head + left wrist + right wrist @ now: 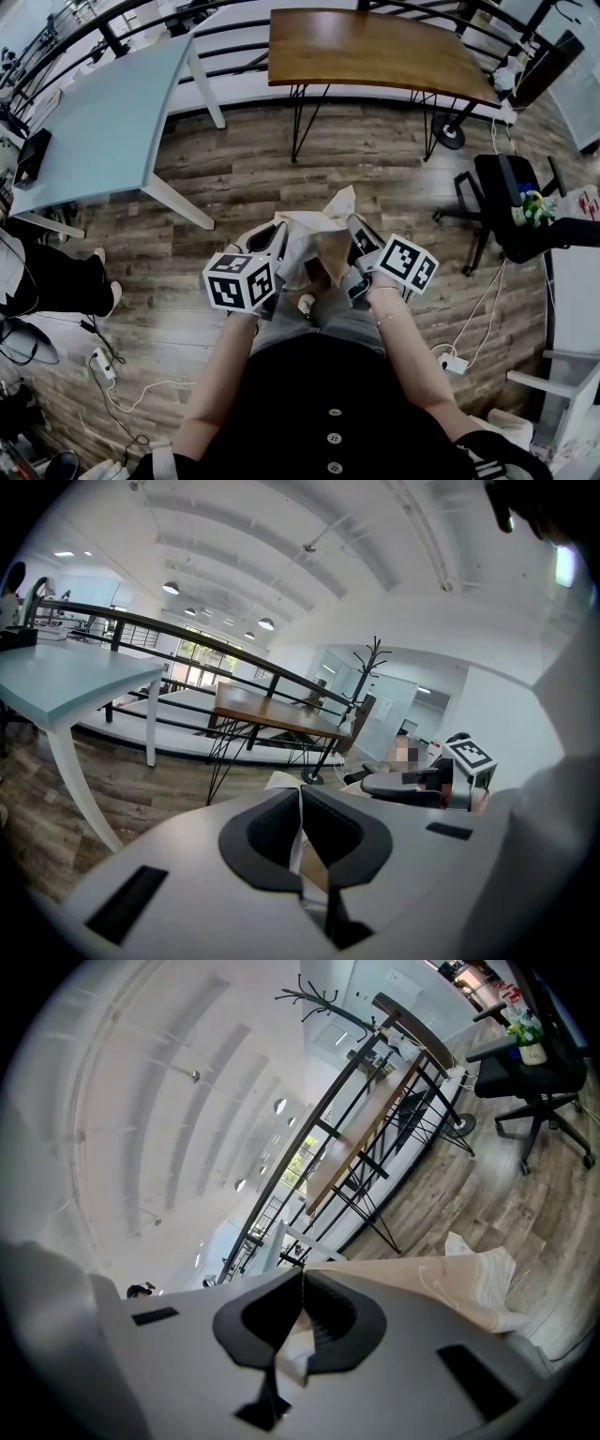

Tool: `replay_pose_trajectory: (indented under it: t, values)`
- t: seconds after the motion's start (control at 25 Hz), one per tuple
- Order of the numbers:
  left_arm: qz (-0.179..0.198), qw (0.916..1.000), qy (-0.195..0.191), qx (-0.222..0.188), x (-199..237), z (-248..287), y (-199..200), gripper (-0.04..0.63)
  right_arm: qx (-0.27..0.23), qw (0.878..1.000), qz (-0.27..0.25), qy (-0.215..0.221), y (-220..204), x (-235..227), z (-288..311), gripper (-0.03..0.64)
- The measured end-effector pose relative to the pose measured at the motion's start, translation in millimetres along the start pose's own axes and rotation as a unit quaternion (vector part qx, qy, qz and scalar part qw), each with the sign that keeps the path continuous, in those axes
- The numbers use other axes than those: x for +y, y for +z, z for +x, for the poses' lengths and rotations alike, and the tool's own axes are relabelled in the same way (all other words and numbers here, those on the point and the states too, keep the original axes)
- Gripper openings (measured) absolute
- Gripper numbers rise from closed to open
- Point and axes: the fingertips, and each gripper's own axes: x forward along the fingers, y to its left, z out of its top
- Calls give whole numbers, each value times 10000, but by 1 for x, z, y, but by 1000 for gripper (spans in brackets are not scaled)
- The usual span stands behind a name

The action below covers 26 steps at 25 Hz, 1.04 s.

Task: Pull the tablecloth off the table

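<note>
**Both grippers clamp a bunched tablecloth close to the person**

From the head view, the left gripper [277, 234] and right gripper [354, 230] sit side by side just in front of the person. Each has its jaws pressed together on a fold of the cream tablecloth [317, 234]. The cloth hangs crumpled between them, above the plank floor [244, 178]. A brown wooden table [366, 47] stands at the far side, well apart from the cloth. A pale blue table [103, 122] is far left, and a black office chair [502, 202] is right.
</note>
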Motion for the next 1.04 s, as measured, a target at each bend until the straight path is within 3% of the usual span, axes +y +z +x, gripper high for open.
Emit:
replay_pose_trajectory:
  t: [0.32, 0.72, 1.04]
  values:
    - [4, 10000, -13, 17, -1, -1, -2, 17, 148, 9998, -100, 36, 1, -3, 2, 28]
    - [69, 9999, -99, 5, 2, -5, 0, 17, 1028, 9889, -1071, 85, 6, -2, 7, 28]
    - [74, 9999, -113, -65, -11, 7, 5, 17, 1153, 9868, -1124, 156, 27, -9, 2, 28]
